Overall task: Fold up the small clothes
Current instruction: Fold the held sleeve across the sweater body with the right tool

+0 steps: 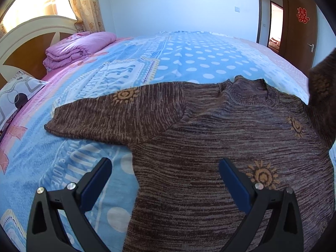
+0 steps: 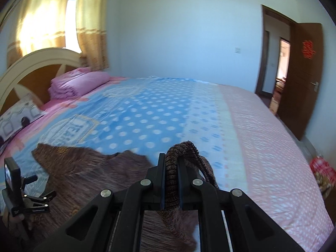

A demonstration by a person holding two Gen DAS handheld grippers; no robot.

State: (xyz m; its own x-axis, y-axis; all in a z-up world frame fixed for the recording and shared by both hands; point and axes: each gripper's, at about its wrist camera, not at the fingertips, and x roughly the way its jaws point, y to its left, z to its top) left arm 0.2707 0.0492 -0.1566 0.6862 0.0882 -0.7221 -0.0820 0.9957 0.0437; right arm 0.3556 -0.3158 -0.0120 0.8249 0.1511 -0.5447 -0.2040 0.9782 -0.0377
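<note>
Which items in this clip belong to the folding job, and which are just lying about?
Job: brown sweater, spread on the bed; right gripper, shut on its sleeve; left gripper, open above the hem.

Lying about: folded purple quilt, patterned pillow, blue dotted bedspread.

I see one garment, a brown knit sweater (image 1: 210, 138) with fine tan and dark horizontal streaks and several tan sun motifs; it lies face up and mostly flat on the blue polka-dot bedspread (image 1: 189, 58), collar toward the far edge of that bedspread; its ribbed collar (image 1: 250, 88) stands slightly rumpled; one sleeve (image 1: 117, 115) stretches flat out toward the headboard side of the bedspread, its cuff resting on the cloth; the other sleeve (image 2: 184, 161) is lifted off the bedspread, its ribbed end looping up in an arch, pinched between my right gripper (image 2: 171, 159) fingers; the sweater's lower body spreads smooth toward the near side.
</note>
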